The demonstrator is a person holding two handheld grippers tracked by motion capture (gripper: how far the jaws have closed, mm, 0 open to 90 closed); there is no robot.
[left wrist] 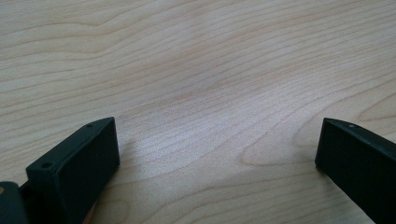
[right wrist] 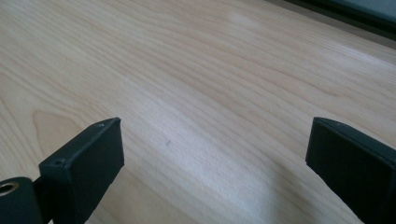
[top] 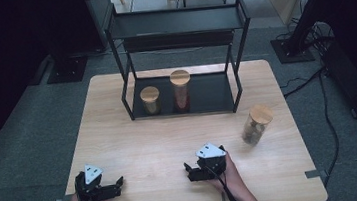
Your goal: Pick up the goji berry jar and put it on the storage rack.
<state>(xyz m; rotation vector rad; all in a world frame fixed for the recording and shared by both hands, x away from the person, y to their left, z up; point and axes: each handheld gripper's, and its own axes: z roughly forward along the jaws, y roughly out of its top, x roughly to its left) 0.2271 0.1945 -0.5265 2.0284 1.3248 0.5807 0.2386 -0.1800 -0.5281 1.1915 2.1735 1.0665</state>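
My left gripper (top: 99, 183) rests low over the near left part of the wooden table (top: 136, 150), held by a hand. Its jaws stand wide open over bare wood in the left gripper view (left wrist: 217, 149). My right gripper (top: 199, 167) sits near the table's front middle, angled toward the far left. It is open too, with nothing between its jaws in the right gripper view (right wrist: 215, 149). A glass jar with a wooden lid (top: 257, 124) stands on the table at the right, well beyond the right gripper.
A black two-level rack (top: 178, 22) stands at the back of the table. On its lower shelf are a short wooden-lidded jar (top: 150, 100) and a taller one (top: 181, 90). Cables (top: 326, 115) run over the floor to the right of the table.
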